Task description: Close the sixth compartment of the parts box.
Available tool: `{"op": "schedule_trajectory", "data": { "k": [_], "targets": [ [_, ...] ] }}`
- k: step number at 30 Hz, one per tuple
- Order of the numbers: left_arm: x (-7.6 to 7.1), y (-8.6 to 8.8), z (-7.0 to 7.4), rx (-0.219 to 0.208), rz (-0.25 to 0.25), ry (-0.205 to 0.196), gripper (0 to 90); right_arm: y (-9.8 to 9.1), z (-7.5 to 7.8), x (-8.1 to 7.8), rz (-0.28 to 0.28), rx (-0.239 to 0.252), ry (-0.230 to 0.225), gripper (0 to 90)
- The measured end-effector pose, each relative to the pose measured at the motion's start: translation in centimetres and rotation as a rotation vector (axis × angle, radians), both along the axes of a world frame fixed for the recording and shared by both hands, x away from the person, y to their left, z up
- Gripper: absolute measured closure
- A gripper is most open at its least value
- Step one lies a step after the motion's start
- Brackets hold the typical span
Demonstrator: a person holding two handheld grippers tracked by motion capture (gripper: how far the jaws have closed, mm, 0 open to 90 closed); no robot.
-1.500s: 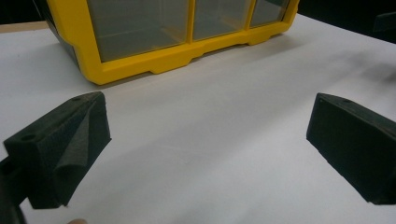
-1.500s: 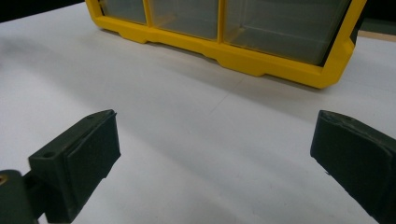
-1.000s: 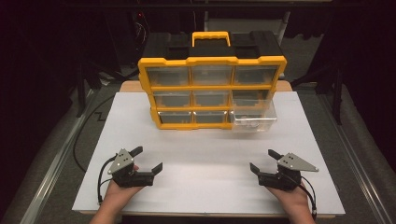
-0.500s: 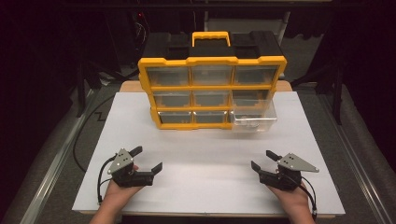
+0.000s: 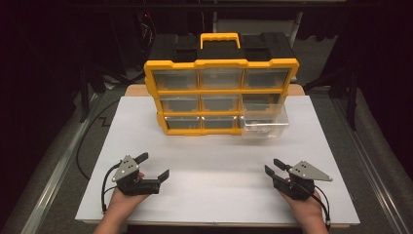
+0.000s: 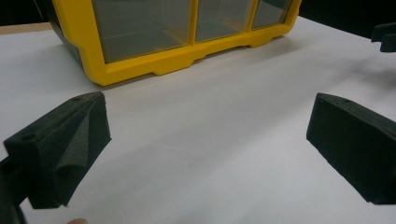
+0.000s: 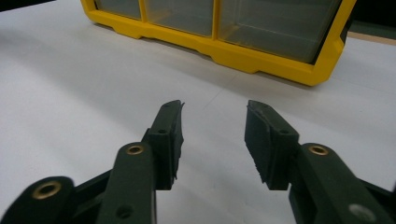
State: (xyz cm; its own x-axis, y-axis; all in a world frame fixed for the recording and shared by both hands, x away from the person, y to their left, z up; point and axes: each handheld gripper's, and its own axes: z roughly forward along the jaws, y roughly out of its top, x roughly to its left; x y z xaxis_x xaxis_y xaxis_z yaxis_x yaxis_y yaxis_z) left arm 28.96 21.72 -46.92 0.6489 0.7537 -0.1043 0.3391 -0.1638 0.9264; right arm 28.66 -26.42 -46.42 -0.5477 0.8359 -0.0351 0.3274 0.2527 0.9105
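Yellow drawer cabinet (image 5: 221,95) stands upright at far middle of the white table (image 5: 214,190), well apart from both hands. Bottom-right clear drawer (image 5: 265,126) is pulled partway out, something small inside, too small to tell. Left tool (image 5: 155,170): jaws wide apart, empty. Right tool (image 5: 271,167): jaws have just been closing, now partly open, nothing between them. Risk: a narrowed right tool may not span the drawer front and could shove it crooked; a hard push could slide or tip the unbraced cabinet
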Motion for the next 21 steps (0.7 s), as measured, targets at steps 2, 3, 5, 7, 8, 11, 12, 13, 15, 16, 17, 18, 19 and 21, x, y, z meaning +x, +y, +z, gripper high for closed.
{"op": "schedule_trajectory", "data": {
  "k": [2, 3, 5, 7, 8, 11, 12, 13, 15, 16, 17, 18, 19, 21],
  "targets": [
    [0.0, -0.03, -0.01, 0.003, 0.0, -0.001, 0.8, -0.01, 0.03, -0.03, -0.001, 0.0, -0.001, 62.9],
    [0.0, -0.05, -0.02, 0.003, 0.0, 0.0, 0.8, -0.01, 0.04, -0.06, -0.003, 0.0, -0.002, 64.4],
    [0.0, -0.08, -0.03, 0.005, -0.001, -0.001, 0.8, -0.02, 0.07, -0.08, -0.003, 0.0, -0.004, 67.4],
    [0.0, -0.08, -0.03, 0.006, -0.002, -0.001, 0.8, -0.03, 0.1, -0.09, -0.004, 0.002, -0.005, 70.6],
    [0.0, -0.08, -0.03, 0.007, -0.002, -0.001, 0.8, -0.02, 0.11, -0.1, -0.005, 0.003, -0.005, 72.4],
    [0.01, -0.08, -0.04, 0.007, -0.002, -0.001, 0.8, -0.03, 0.17, -0.12, -0.006, 0.003, -0.005, 76.8],
    [0.01, -0.08, -0.04, 0.007, -0.001, -0.001, 0.8, -0.03, 0.19, -0.13, -0.006, 0.002, -0.005, 78.1],
    [0.01, -0.08, -0.04, 0.007, -0.002, -0.001, 0.8, -0.05, 0.21, -0.13, -0.005, 0.001, -0.005, 80.9],
    [0.01, -0.08, -0.04, 0.007, -0.002, -0.001, 0.8, -0.07, 0.24, -0.15, -0.002, 0.001, -0.004, 86.0],
    [0.0, -0.07, -0.03, 0.006, -0.002, -0.001, 0.8, -0.08, 0.27, -0.17, -0.002, 0.004, -0.007, 89.6],
    [0.0, -0.07, -0.03, 0.006, -0.002, -0.001, 0.8, -0.1, 0.31, -0.18, -0.003, 0.006, -0.007, 90.0],
    [0.0, -0.08, -0.03, 0.004, -0.001, -0.002, 0.8, -0.14, 0.36, -0.2, -0.004, 0.007, -0.008, 90.0],
    [-0.01, -0.08, -0.03, 0.004, -0.001, -0.002, 0.8, -0.15, 0.4, -0.23, -0.004, 0.012, -0.006, 90.0],
    [-0.01, -0.08, -0.03, 0.003, -0.001, -0.002, 0.8, -0.19, 0.43, -0.23, -0.003, 0.013, -0.011, 90.0]
  ]
}}
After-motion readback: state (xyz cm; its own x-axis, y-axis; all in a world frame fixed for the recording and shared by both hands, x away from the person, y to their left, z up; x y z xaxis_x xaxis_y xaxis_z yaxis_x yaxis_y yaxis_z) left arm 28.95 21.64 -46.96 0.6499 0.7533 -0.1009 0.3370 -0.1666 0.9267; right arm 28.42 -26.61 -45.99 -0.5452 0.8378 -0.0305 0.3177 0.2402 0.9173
